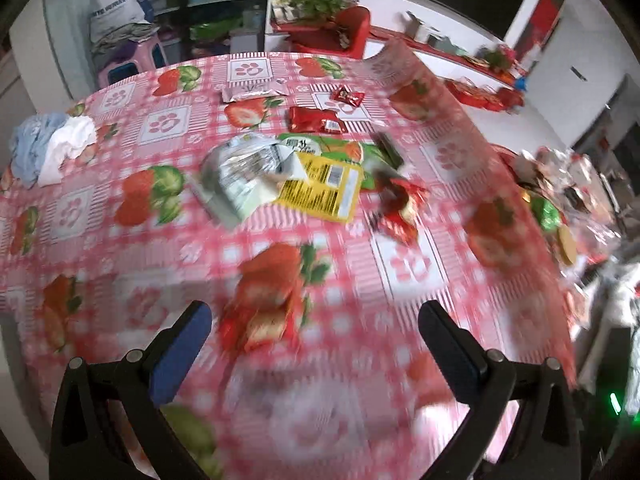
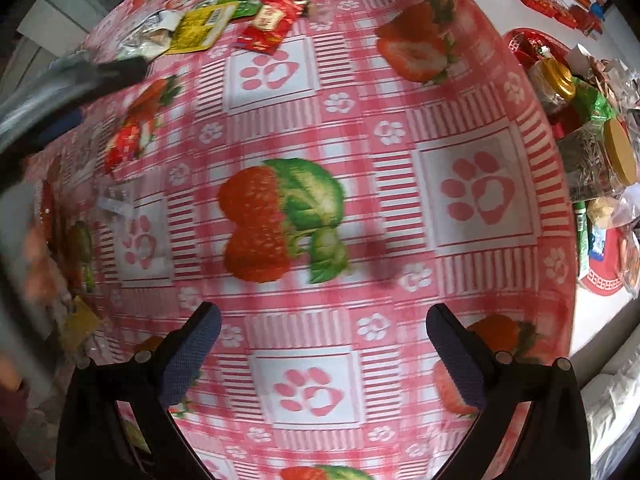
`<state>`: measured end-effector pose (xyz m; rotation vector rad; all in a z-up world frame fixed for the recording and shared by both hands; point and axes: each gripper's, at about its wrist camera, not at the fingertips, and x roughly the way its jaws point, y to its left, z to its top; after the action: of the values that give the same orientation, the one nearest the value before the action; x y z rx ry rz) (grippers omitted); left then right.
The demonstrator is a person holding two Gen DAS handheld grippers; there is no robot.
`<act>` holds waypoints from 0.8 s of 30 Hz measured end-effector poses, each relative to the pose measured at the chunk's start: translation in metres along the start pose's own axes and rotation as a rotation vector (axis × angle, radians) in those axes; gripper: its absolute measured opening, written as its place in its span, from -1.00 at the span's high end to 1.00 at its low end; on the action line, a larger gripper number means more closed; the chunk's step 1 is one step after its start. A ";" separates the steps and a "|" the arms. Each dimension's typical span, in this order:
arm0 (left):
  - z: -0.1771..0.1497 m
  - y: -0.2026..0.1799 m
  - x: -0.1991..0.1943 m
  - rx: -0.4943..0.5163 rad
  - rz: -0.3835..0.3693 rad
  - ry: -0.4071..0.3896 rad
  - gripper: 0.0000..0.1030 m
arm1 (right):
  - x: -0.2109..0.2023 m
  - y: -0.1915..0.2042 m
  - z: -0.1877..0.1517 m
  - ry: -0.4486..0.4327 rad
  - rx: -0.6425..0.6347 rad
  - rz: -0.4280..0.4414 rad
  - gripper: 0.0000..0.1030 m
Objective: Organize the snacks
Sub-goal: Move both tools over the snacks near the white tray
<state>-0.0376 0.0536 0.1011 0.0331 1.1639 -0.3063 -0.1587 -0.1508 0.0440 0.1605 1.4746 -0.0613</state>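
Note:
Snack packets lie scattered on the red strawberry tablecloth (image 1: 168, 120). In the left wrist view a yellow packet (image 1: 320, 188), a silver and white packet (image 1: 244, 168), a green packet (image 1: 332, 148), red packets (image 1: 316, 118) and a red candy wrapper (image 1: 400, 208) sit mid-table. A small red packet (image 1: 260, 324) lies just ahead of my open, empty left gripper (image 1: 314, 320). My right gripper (image 2: 324, 324) is open and empty over bare cloth. The right wrist view shows the yellow packet (image 2: 200, 24), a red packet (image 2: 268, 28) far ahead and a small red packet (image 2: 128, 144) at left.
Bunched white and blue cloth (image 1: 52, 148) lies at the table's left edge. Jars with gold lids (image 2: 556, 80) and bags crowd a red surface beyond the table's right edge. The other gripper (image 2: 72, 76) shows blurred at upper left of the right wrist view.

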 end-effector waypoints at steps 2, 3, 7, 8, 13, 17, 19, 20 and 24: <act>-0.014 0.011 -0.011 0.008 0.017 0.020 -1.00 | -0.004 0.015 -0.005 0.002 -0.013 0.011 -1.00; -0.023 0.021 -0.016 -0.007 0.001 0.026 -1.00 | -0.005 0.024 -0.006 0.003 -0.023 0.018 -1.00; -0.058 0.068 -0.040 -0.028 0.072 0.097 -1.00 | -0.011 0.062 -0.012 0.011 -0.075 0.044 -1.00; -0.063 0.077 -0.043 -0.029 0.098 0.120 -1.00 | -0.012 0.072 -0.014 0.013 -0.087 0.052 -1.00; -0.099 0.126 -0.060 -0.080 0.168 0.223 -1.00 | -0.012 0.101 -0.004 0.043 -0.145 0.086 -1.00; -0.115 0.149 -0.064 -0.111 0.203 0.272 -1.00 | -0.004 0.133 0.007 0.086 -0.191 0.086 -1.00; -0.118 0.155 -0.064 -0.116 0.207 0.296 -1.00 | 0.002 0.151 0.008 0.100 -0.212 0.073 -1.00; -0.118 0.156 -0.065 -0.116 0.209 0.302 -1.00 | 0.004 0.157 0.010 0.106 -0.223 0.067 -1.00; -0.111 0.165 -0.067 -0.102 0.218 0.312 -1.00 | 0.013 0.179 0.017 0.123 -0.260 0.029 -1.00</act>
<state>-0.1193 0.2471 0.0953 0.1208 1.4701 -0.0477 -0.1161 0.0239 0.0449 -0.0263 1.5881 0.1659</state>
